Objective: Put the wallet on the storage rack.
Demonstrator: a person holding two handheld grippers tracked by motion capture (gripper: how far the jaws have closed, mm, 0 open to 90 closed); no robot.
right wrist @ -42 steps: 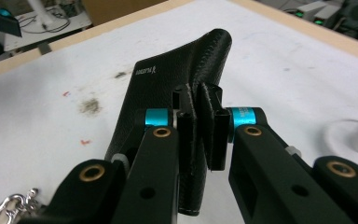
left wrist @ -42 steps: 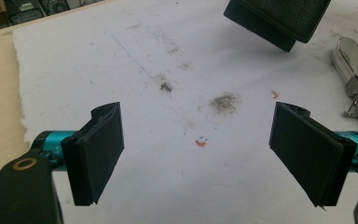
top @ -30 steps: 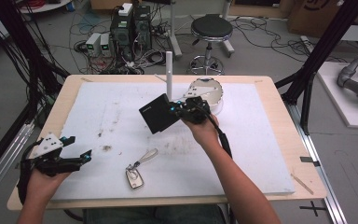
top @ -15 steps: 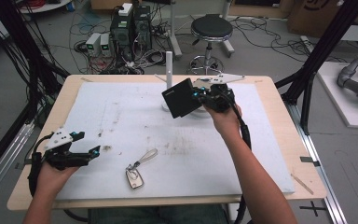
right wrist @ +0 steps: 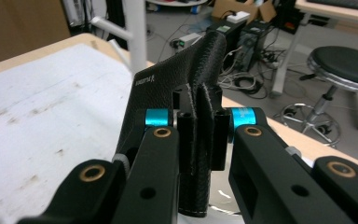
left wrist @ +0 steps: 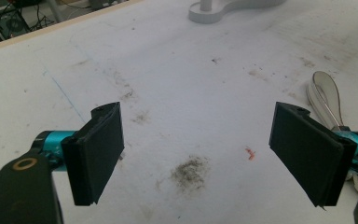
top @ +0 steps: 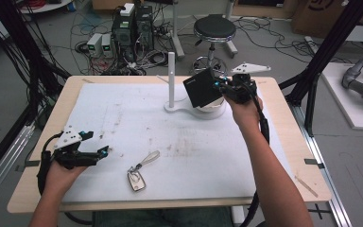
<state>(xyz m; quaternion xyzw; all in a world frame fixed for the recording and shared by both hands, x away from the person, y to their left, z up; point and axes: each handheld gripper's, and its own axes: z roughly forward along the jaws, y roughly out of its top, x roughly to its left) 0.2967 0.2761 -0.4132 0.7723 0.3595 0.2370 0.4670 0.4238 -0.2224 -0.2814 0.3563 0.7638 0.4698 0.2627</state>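
A black leather wallet (top: pixel 202 88) is pinched in the right claw (top: pixel 223 87) and held above the white stand (top: pixel 171 78) at the counter's (top: pixel 283 156) far edge. Small pale lettering on the wallet cannot be read. Nearer than the stand, a key fob (top: pixel 135 179) lies beside the spread, empty left claw (top: pixel 105 152).

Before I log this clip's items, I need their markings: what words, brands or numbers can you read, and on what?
Black leather wallet, held in the right gripper: a short line of small pale embossed lettering near its edge, too small and blurred to read.
Key fob on the table: no readable marking.
Left gripper: no text.
Cardboard box on the floor: dark print, cut off, unreadable.
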